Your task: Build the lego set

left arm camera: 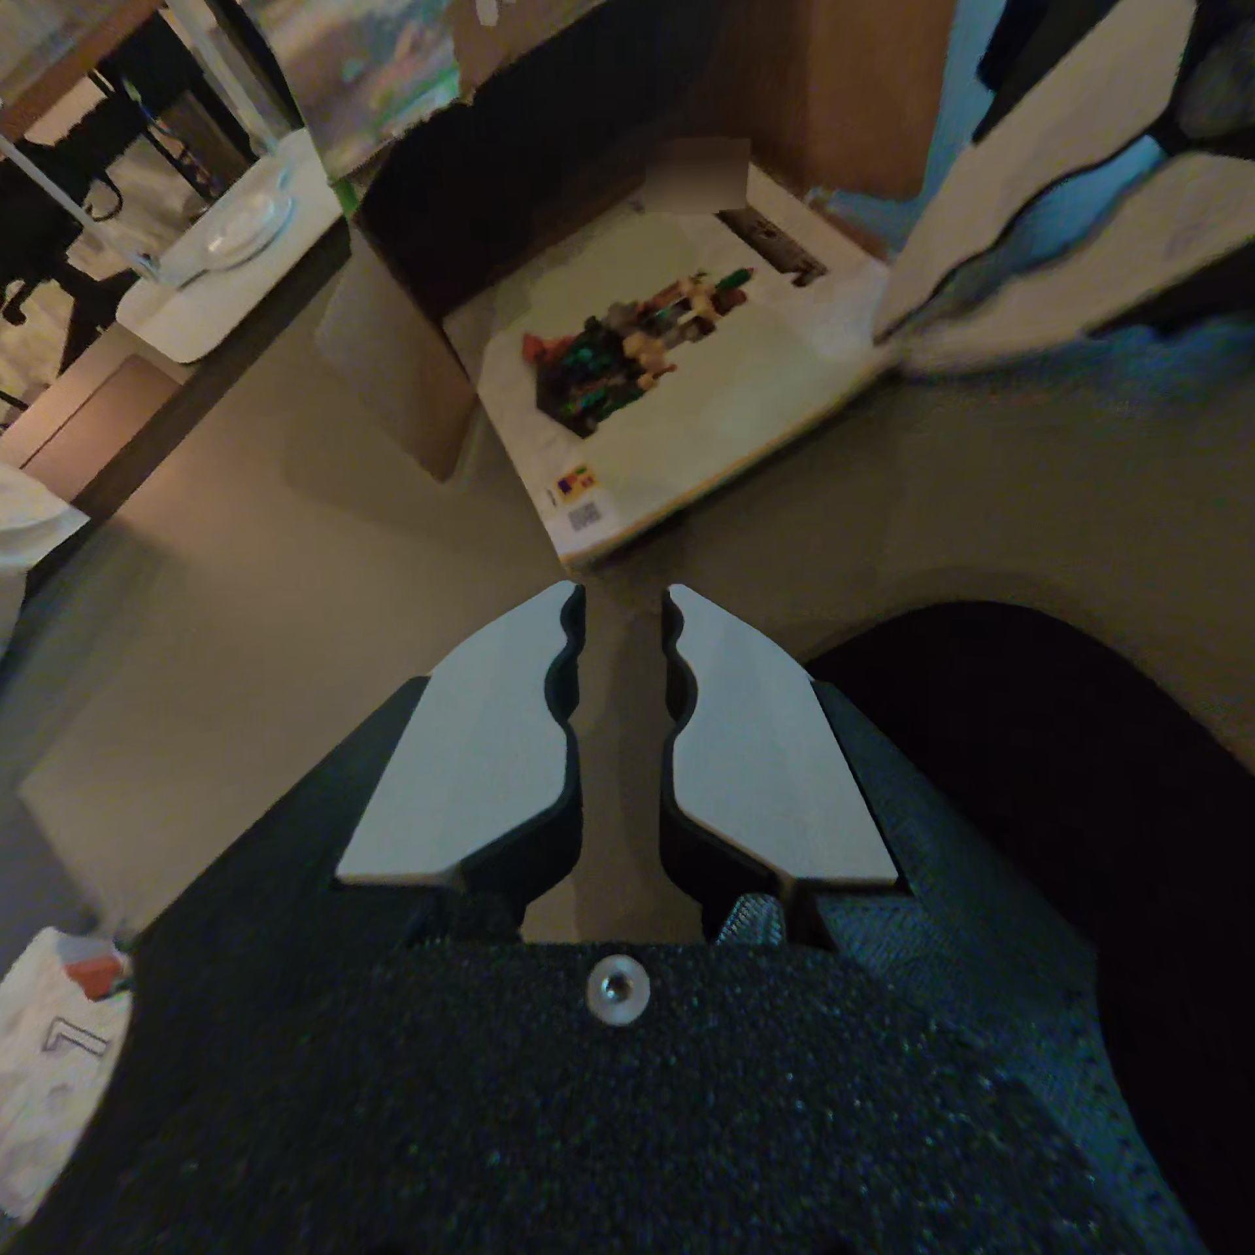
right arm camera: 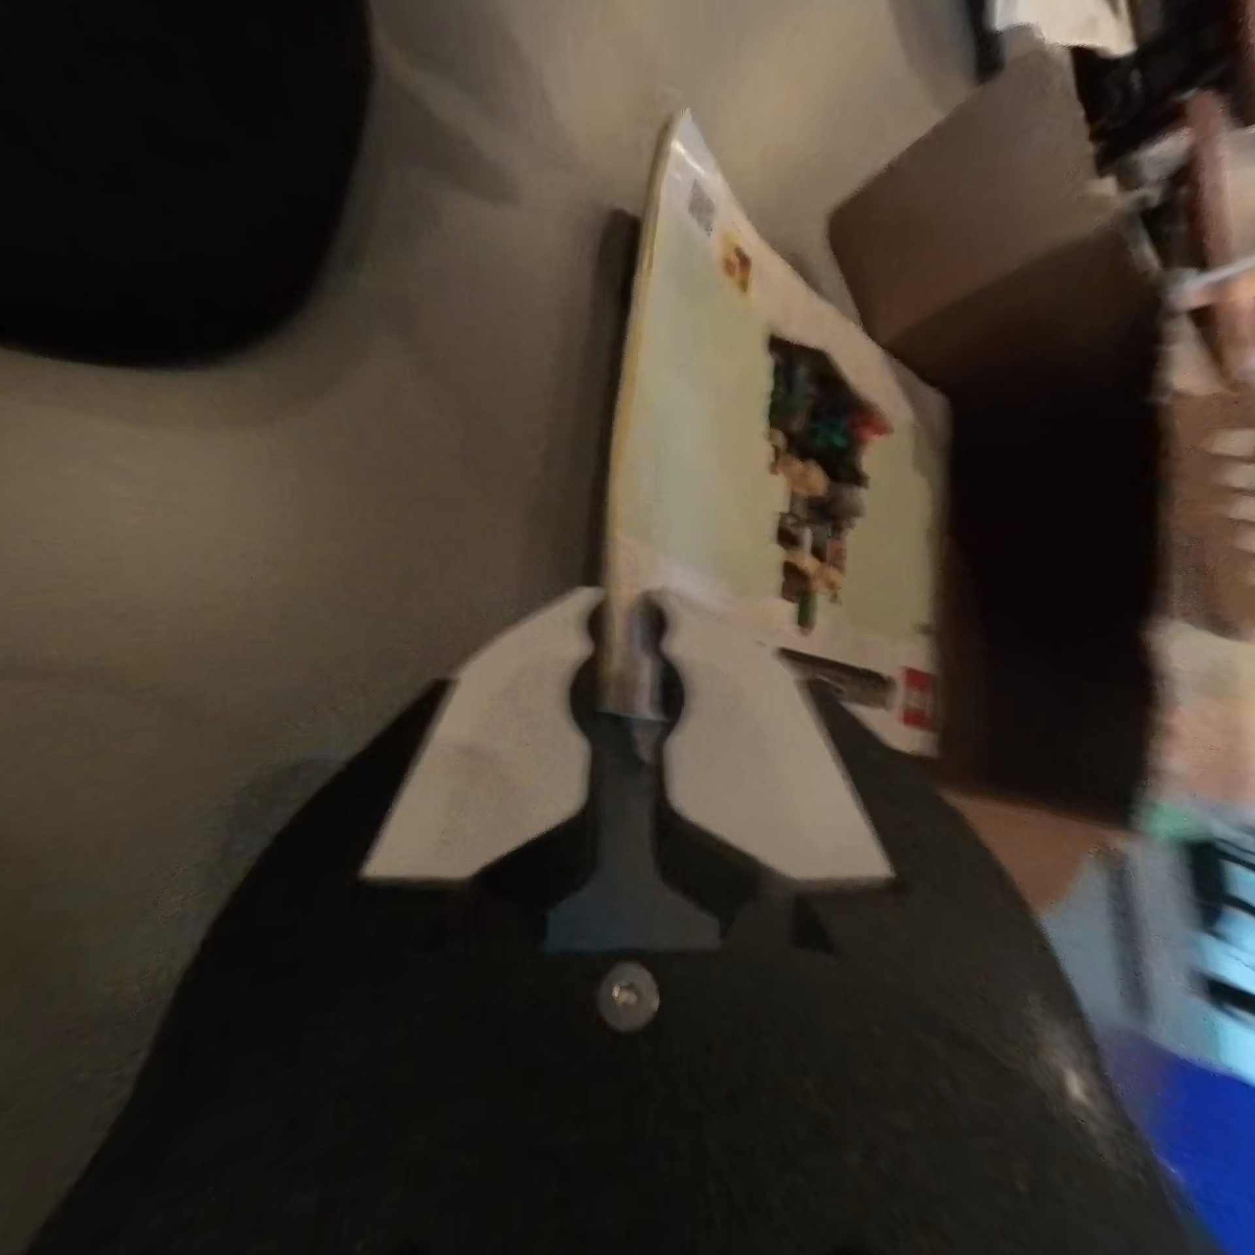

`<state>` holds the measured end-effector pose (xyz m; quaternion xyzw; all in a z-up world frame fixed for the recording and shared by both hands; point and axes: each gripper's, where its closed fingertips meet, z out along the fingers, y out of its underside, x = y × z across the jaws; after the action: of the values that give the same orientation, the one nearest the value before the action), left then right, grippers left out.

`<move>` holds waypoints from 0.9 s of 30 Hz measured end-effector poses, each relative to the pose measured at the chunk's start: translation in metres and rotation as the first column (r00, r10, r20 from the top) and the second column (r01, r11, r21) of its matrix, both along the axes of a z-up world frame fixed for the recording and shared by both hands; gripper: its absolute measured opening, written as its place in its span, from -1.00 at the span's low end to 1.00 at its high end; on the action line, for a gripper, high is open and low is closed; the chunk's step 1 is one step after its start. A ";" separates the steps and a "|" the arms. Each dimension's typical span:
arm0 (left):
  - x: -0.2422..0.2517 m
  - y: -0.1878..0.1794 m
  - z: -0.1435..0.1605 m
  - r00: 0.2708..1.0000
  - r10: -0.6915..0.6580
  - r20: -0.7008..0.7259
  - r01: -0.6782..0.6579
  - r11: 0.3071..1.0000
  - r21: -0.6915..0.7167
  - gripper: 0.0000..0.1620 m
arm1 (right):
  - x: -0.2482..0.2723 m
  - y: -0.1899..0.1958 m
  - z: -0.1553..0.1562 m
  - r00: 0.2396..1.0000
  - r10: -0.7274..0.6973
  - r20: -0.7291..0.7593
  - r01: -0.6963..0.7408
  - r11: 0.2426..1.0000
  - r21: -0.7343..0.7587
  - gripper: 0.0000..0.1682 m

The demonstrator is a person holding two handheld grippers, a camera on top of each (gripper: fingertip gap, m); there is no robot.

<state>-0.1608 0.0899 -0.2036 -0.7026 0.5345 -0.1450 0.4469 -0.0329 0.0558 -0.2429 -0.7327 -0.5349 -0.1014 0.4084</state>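
Currently, by size:
Table (left arm camera: 238,611): grey; carries open box (left arm camera: 849,88).
Booklet (left arm camera: 679,380): lifted at box mouth, one edge clamped.
Right gripper (right arm camera: 628,631): closed on booklet edge.
Left gripper (left arm camera: 623,597): fingers apart, empty, just below booklet corner.

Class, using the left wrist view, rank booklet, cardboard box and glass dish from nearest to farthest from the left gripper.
1. Booklet, just ahead of the left gripper.
2. Cardboard box, behind it, open.
3. Glass dish, far upper left.
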 end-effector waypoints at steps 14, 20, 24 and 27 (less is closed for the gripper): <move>-0.002 -0.025 0.009 0.993 -0.003 0.115 0.003 1.000 -0.003 -0.77 | 0.049 0.004 0.116 0.931 -0.006 -0.365 -0.027 0.996 -0.086 -0.97; -0.008 -0.030 0.029 0.984 -0.012 0.176 0.005 0.999 0.039 -0.75 | 0.018 -0.032 0.153 0.879 0.264 -0.397 -0.241 0.965 0.108 -0.97; -0.043 -0.018 0.047 0.972 0.068 0.226 -0.077 0.997 0.030 -0.78 | -0.008 -0.087 0.128 0.813 0.507 -0.287 -0.477 0.862 0.174 -0.97; -0.056 -0.016 0.051 0.970 0.089 0.226 -0.094 0.996 0.012 -0.79 | -0.001 -0.125 0.089 0.777 0.579 -0.247 -0.586 0.809 0.051 -0.96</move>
<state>-0.2171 0.0736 -0.1526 -0.7003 0.4492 -0.1968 0.5187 -0.0338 -0.0691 -0.1535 -0.5439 -0.6804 0.1309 0.4734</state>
